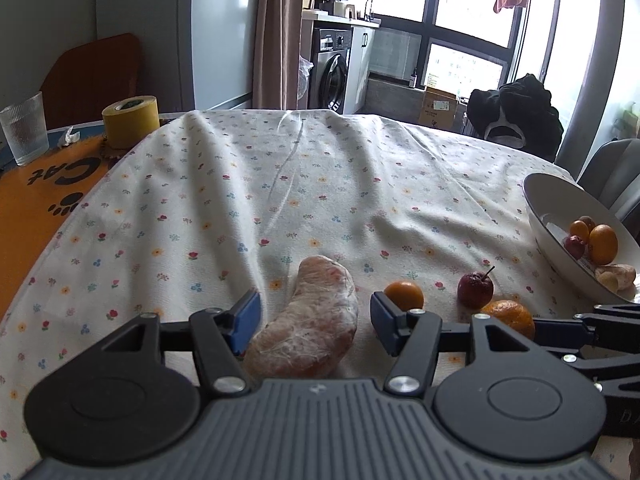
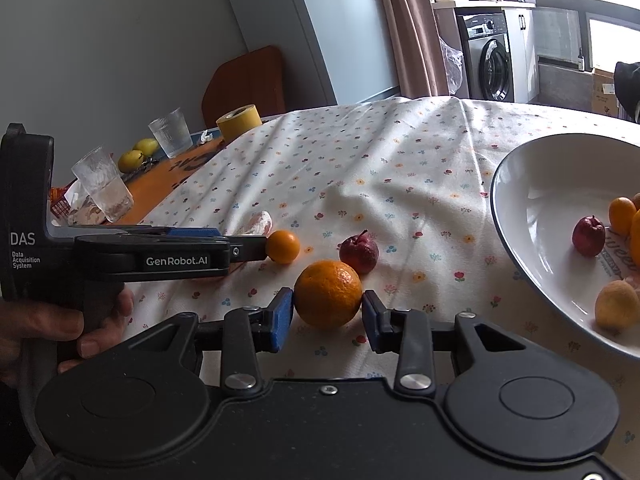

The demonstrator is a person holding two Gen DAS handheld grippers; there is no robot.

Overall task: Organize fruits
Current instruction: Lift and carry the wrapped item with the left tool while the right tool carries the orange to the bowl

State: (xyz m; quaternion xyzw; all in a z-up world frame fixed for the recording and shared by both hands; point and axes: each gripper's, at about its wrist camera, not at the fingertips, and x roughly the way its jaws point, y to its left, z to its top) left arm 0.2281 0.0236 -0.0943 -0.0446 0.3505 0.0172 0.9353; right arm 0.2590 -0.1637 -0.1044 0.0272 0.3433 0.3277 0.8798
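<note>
Flanking tangerine [image 2: 328, 294], kumquat [image 2: 283, 246] and hawthorn [image 2: 359, 254] behind

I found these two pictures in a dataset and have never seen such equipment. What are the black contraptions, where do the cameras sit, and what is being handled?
A person holds two hand-held grippers, each with a camera looking along its blue-padded fingers. The left camera shows the left gripper open around a peeled fruit segment, not yet closed. The right camera shows the right gripper open around an orange. Nothing is gripped yet. On the flowered tablecloth also lie a small orange fruit and a red fruit. The white bowl already holds several fruits.
</note>
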